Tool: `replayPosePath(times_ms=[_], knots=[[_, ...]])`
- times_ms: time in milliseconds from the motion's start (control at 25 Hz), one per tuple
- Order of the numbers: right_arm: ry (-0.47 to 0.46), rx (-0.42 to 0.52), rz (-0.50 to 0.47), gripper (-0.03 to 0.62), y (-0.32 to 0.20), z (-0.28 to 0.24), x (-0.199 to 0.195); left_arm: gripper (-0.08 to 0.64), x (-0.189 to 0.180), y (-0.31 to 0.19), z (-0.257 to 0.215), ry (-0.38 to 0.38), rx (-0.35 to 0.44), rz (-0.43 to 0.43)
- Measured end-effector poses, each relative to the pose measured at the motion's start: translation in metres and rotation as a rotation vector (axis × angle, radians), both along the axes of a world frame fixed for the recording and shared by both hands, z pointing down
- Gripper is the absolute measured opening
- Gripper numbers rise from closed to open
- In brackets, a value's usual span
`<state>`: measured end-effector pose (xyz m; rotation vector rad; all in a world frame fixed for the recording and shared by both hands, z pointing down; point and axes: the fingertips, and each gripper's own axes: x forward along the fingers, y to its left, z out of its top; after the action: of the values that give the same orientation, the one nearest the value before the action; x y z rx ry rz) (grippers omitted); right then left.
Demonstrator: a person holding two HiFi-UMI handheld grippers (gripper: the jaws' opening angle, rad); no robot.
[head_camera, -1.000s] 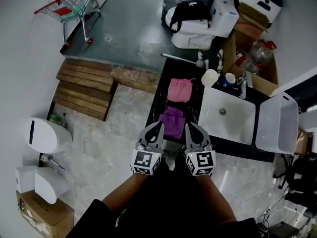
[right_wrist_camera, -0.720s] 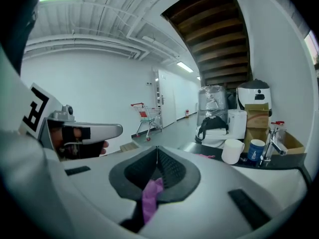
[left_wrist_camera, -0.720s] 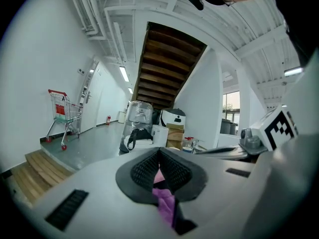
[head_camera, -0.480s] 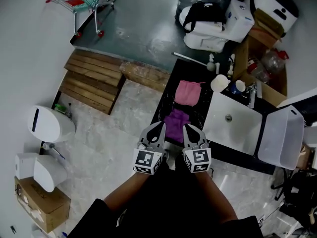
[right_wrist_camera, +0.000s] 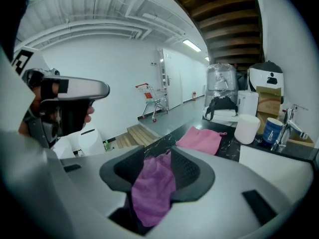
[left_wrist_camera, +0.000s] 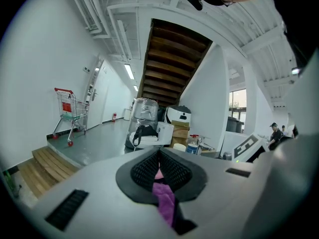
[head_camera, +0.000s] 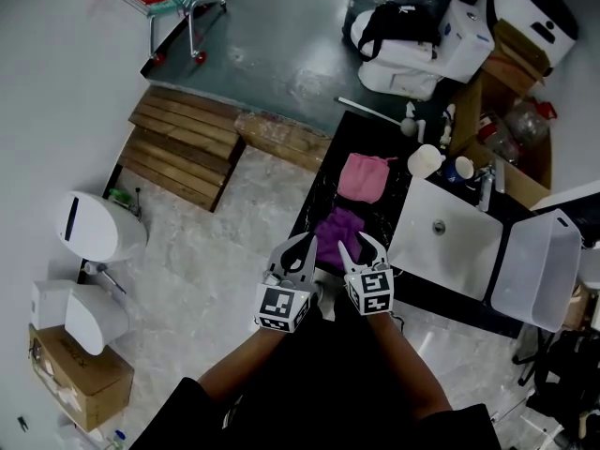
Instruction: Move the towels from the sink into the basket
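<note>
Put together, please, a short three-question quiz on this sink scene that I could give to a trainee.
1. True or false: a towel lies in the sink.
2. Pick one: the purple towel lies A) in the basket, B) on the black counter, C) on the floor.
3. Fill in: the tongs of the ____ gripper stand apart.

Key:
1. False, the basin is bare.
2. B.
3. Right. The right gripper has just been opening its tongs, and the purple towel shows between them.
</note>
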<state>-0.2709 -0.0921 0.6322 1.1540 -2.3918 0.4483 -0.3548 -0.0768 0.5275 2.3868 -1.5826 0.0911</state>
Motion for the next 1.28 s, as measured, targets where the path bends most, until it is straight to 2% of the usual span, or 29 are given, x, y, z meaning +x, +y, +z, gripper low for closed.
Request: replayPosePath(times_ms=[240,520,680,960,1120,1160,1240,1280], knots=[[0.031,-0.062,-0.049,0.255,-0.010,0.032,-0.014,0.015,-0.003,-0.003,0.006,0.001,-0.012,-0.006],[0.128,-0.140,-0.070,0.315,-0.017,0.080,-0.013,0.015,-0.024,-0.008,0.012,-0.002,-0.029,-0.032],[0.186,-0.175,-0.078,0.330,-0.019,0.102,-0.013,0.015,-0.028,-0.007,0.018,0.005,-0.043,-0.037],[0.210,-0.214,-0.078,0.334,-0.025,0.108,-0.017,0.015,-0.018,-0.004,0.027,0.022,-0.071,-0.019],[0.213,-0.222,-0.090,0.309,-0.024,0.106,-0.018,0.015,-0.014,-0.005,0.027,0.030,-0.076,-0.008],[0.216,-0.229,-0.100,0.281,-0.023,0.106,-0.020,0.015,-0.014,-0.005,0.026,0.029,-0.075,-0.006],[0.216,-0.246,-0.120,0.182,-0.020,0.105,-0.025,0.015,-0.016,-0.007,0.024,0.025,-0.072,-0.008],[0.214,-0.252,-0.127,0.157,-0.019,0.105,-0.028,0.015,-0.018,-0.007,0.024,0.023,-0.072,-0.012]])
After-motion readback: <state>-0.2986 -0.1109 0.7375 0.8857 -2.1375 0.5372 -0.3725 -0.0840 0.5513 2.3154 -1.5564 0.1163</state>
